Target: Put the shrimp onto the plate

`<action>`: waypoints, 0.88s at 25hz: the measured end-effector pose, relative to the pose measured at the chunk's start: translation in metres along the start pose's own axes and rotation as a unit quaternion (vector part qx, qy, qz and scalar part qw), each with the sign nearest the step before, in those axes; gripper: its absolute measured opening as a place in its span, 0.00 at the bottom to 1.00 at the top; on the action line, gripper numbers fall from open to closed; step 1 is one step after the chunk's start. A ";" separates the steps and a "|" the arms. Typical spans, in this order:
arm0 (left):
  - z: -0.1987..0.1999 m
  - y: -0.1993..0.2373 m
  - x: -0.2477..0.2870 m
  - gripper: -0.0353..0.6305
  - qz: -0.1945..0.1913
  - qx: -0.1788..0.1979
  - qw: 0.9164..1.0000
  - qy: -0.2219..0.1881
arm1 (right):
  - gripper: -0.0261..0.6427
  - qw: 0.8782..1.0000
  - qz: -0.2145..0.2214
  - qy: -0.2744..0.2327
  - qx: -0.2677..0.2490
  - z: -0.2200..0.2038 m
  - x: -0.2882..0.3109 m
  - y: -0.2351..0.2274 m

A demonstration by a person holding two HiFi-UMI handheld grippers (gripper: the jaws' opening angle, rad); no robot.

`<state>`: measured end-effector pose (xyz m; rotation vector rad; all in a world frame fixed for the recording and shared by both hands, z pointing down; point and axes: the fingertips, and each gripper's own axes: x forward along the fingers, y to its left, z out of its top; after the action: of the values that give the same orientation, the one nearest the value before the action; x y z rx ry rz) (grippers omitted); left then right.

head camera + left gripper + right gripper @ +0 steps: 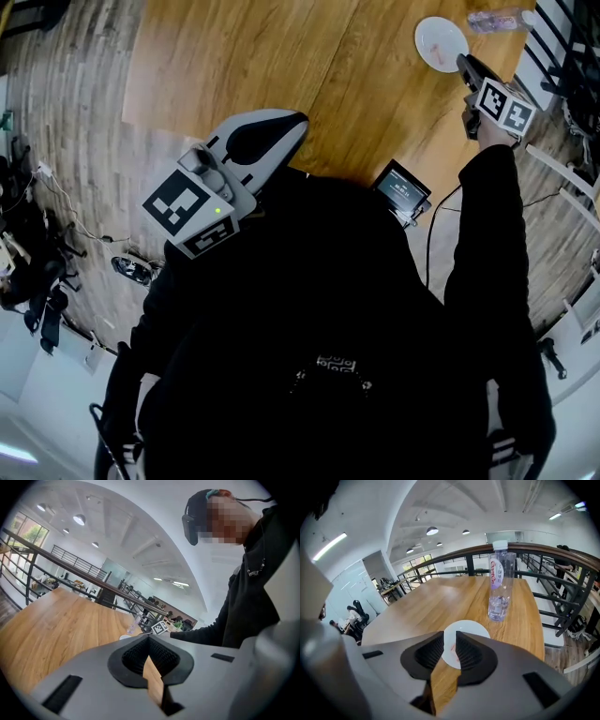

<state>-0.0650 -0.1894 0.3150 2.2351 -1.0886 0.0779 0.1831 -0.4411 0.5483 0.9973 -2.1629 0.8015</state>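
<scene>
A small pink shrimp (452,648) lies on the white plate (476,629), which stands on the wooden table. My right gripper (450,641) hangs above the plate's near side, jaws apart; nothing is between them, and the shrimp shows through the gap. In the head view the right gripper (465,64) sits at the near rim of the plate (436,36) at the table's far right. My left gripper (281,127) is held over the table's near edge, far from the plate. Its fingertips meet with nothing in them in the left gripper view (149,641).
A clear water bottle (500,581) stands just beyond the plate, close to the table's far edge, and also shows in the head view (495,19). A dark railing (562,573) runs behind the table. A small screen device (403,190) sits at the table's near edge.
</scene>
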 end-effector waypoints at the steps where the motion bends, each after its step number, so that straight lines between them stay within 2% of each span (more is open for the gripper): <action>1: 0.002 -0.002 0.002 0.06 -0.007 0.006 1.000 0.001 | 0.15 1.000 0.003 -0.010 0.007 0.003 -0.007 0.000; 5: 0.004 -0.002 0.007 0.06 -0.035 0.034 0.999 0.006 | 0.07 0.998 0.023 -0.040 0.037 -0.002 -0.026 0.010; 9: 0.004 0.002 0.008 0.06 -0.054 0.058 0.997 0.006 | 0.07 0.996 0.050 -0.062 0.050 -0.008 -0.042 0.037; 15: 0.018 0.005 0.036 0.06 -0.094 0.092 0.991 0.004 | 0.07 0.984 0.108 -0.128 0.052 0.020 -0.095 0.084; 17: 0.025 0.008 0.045 0.06 -0.107 0.104 0.989 0.006 | 0.07 0.978 0.124 -0.160 0.044 0.038 -0.120 0.103; 22: 0.039 0.011 0.052 0.06 -0.132 0.118 0.984 0.009 | 0.07 0.965 0.127 -0.229 -0.003 0.070 -0.182 0.156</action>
<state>-0.0475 -0.2526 0.3067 2.5677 -0.7983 0.1199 0.1330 -0.3312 0.3298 0.9873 -2.7307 0.7294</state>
